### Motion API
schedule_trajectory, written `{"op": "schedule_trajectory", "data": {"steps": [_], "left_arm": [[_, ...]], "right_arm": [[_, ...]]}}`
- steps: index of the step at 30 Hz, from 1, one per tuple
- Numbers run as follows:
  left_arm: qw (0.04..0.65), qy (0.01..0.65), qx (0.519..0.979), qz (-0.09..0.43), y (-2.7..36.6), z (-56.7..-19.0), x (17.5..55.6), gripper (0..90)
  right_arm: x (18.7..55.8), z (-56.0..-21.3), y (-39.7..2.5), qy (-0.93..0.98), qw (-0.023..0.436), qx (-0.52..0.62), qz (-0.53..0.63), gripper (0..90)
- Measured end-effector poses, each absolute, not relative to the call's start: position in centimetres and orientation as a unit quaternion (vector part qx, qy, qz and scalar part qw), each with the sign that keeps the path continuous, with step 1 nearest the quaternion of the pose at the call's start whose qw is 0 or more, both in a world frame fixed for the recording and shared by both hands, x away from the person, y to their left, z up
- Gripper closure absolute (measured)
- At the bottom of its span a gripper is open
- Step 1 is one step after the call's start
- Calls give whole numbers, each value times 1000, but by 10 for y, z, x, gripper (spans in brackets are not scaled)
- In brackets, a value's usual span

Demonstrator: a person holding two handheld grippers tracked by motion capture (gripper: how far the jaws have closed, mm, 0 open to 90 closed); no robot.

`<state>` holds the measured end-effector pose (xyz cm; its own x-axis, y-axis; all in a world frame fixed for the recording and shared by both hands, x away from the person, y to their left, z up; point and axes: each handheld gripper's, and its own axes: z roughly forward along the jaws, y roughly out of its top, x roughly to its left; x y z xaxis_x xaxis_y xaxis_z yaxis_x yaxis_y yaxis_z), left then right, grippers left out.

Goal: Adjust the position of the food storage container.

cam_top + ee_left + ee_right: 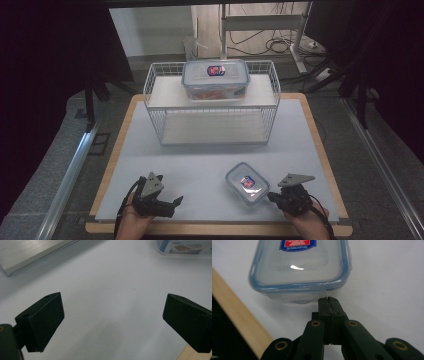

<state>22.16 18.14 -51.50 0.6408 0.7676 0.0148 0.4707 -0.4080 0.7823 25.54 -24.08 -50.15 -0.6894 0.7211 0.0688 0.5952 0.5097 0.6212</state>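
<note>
A small clear container with a blue-rimmed lid and a red-blue label (246, 183) (299, 265) lies on the white table top at the front right. My right gripper (270, 196) (329, 300) is shut, empty, its tips right at the container's near side by a lid flap; whether they touch it I cannot tell. At the front left my left gripper (169, 190) (113, 315) stands wide open over bare table, nothing between its pads. The small container's corner (185, 246) shows far off in the left gripper view.
A white wire rack (155, 100) with two shelves stands at the table's back. A larger blue-rimmed container (215, 79) sits on its top shelf. The lower shelf board (30, 255) is bare. The table's wooden edge (234, 305) runs close to the right gripper.
</note>
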Motion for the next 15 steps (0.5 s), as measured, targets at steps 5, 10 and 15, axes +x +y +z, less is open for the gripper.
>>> {"op": "schedule_trajectory", "data": {"steps": [5, 10, 15], "left_arm": [[391, 379, 818, 187, 180, -515, 223, 35], [392, 382, 818, 177, 178, -515, 227, 36], [388, 382, 821, 172, 175, -517, 231, 36]], "right_arm": [[276, -502, -242, 853, 94, 399, 323, 900], [303, -504, -234, 848, 93, 407, 325, 900], [326, -508, -219, 848, 98, 410, 319, 900]]}}
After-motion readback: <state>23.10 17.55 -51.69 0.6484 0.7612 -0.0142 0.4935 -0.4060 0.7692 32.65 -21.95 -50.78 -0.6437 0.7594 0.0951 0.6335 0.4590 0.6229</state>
